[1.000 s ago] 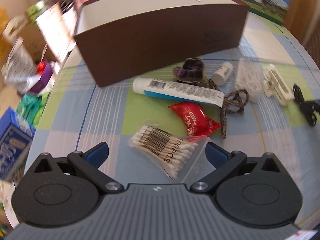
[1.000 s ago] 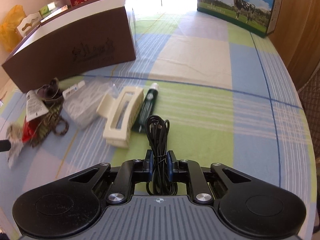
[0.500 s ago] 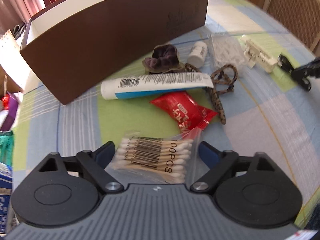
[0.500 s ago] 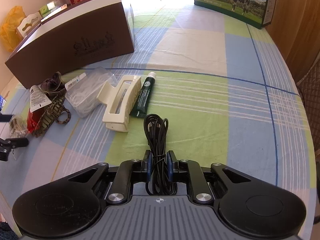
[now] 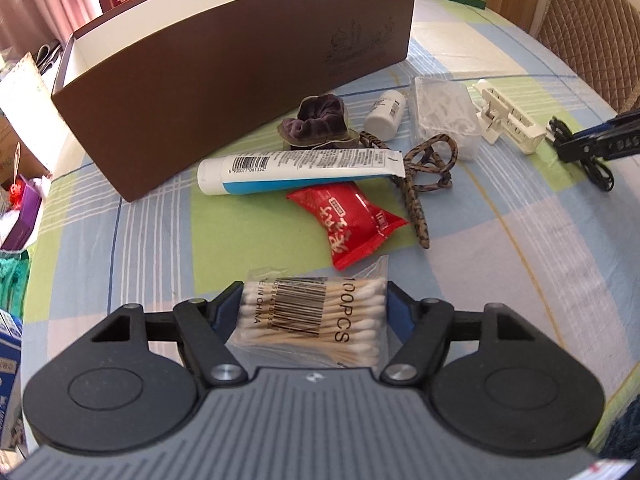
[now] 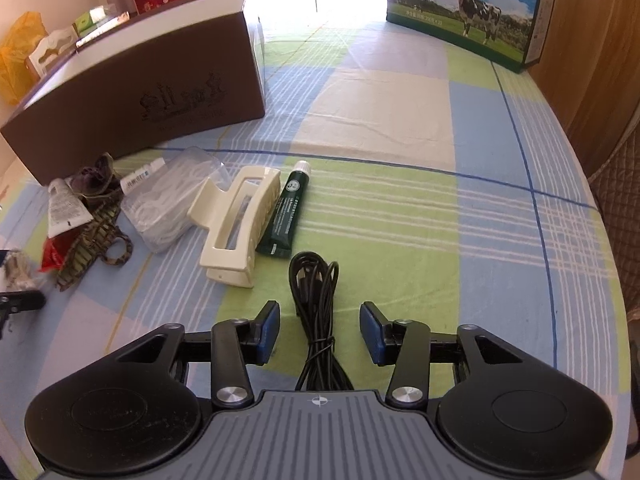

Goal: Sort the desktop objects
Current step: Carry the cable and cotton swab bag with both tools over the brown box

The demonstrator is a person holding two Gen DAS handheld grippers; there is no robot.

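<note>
A clear bag of cotton swabs point(image 5: 316, 320) lies on the checked tablecloth at the near edge. My left gripper point(image 5: 314, 312) is closing on it, and both blue pads touch the bag's sides. In the right wrist view a black bundled cable point(image 6: 314, 280) lies on the cloth between the pads of my right gripper point(image 6: 320, 320). Those jaws are opening, with a gap on each side of the cable. The open brown box point(image 5: 240, 80) stands at the back left.
Between the grippers lie a toothpaste tube point(image 5: 296, 170), a red packet point(image 5: 344, 220), a purple scrunchie point(image 5: 316, 120), a white bottle point(image 5: 384, 114), a clear box point(image 5: 444, 116), a leopard hair band point(image 5: 424, 176), a cream hair claw point(image 6: 236, 224) and a green tube point(image 6: 288, 208). A milk carton point(image 6: 464, 8) stands far right.
The left gripper rolled level and narrowed from wide open until its pads met the swab bag. The right gripper went from shut on the cable to open, leaving the cable on the cloth.
</note>
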